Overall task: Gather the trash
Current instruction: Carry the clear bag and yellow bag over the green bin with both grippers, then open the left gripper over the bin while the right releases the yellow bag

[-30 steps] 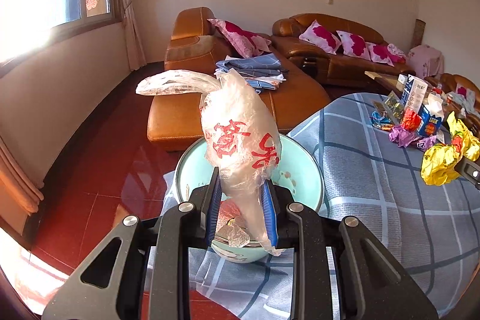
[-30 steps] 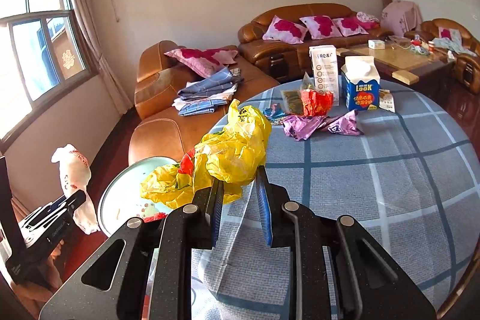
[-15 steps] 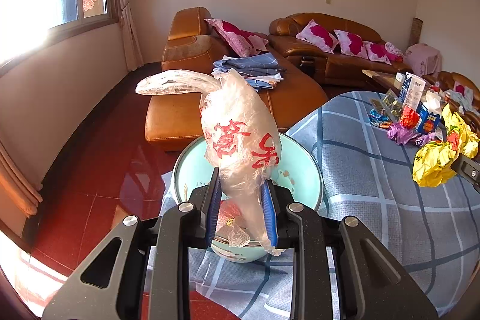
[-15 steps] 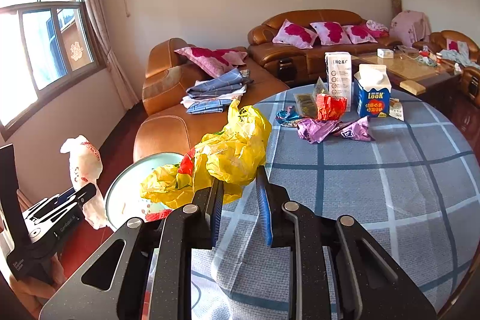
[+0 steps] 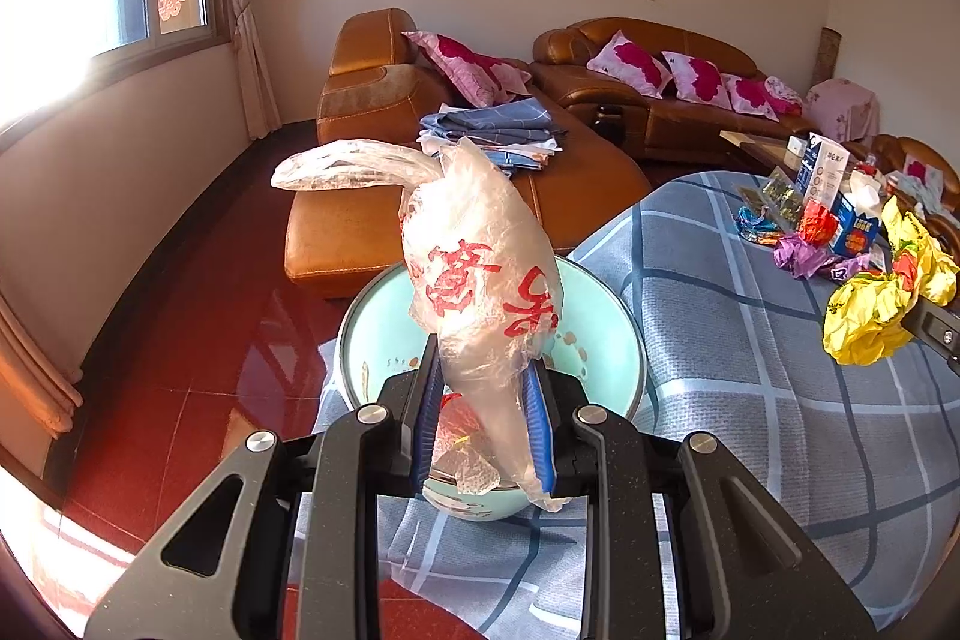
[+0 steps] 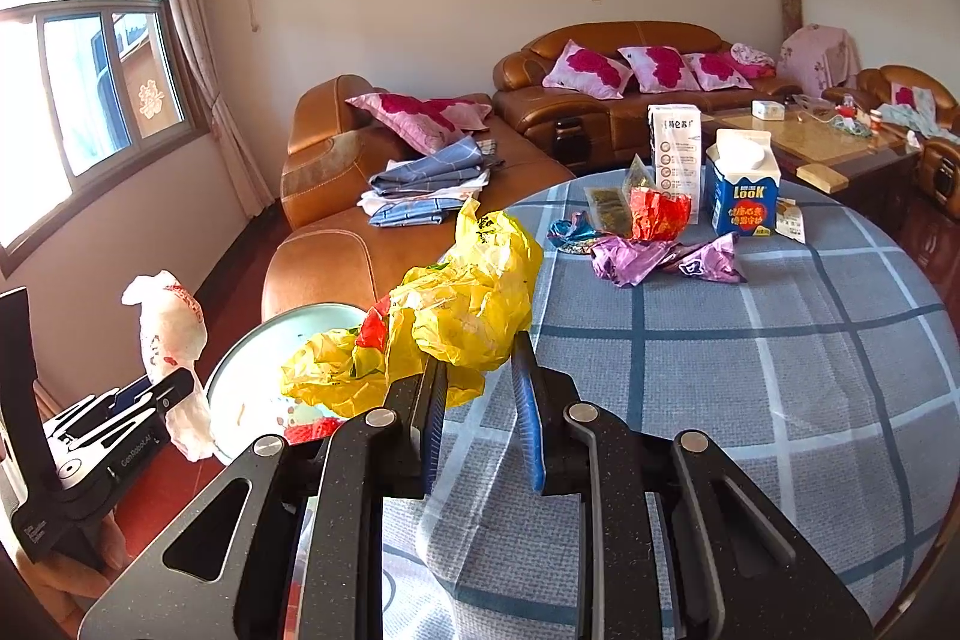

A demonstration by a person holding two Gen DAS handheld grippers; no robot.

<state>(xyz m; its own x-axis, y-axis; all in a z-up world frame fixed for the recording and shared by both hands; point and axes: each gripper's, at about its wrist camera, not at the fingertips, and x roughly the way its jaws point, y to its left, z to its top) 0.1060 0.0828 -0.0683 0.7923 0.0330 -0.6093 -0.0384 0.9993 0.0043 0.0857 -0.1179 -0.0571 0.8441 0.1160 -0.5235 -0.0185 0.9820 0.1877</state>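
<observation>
The left tool is clenched on a clear plastic bag with red characters, which stands up between the blue pads and hangs right over a pale green basin at the near left edge of the surface, a round table under a blue-grey checked cloth. Some crumpled wrappers lie inside the basin beneath the bag. The right tool grasps a crumpled yellow plastic bag with a red scrap in it; the bag bulges up and to the left of the pads, held above the cloth just beside the basin's rim. At the far side of the surface sit more pieces of trash: a purple wrapper, a red wrapper, a small blue foil wrapper, a blue "LOOK" milk carton and a tall white box, all close together. Behind the table stands a brown leather sofa with folded blue cloths on it.
</observation>
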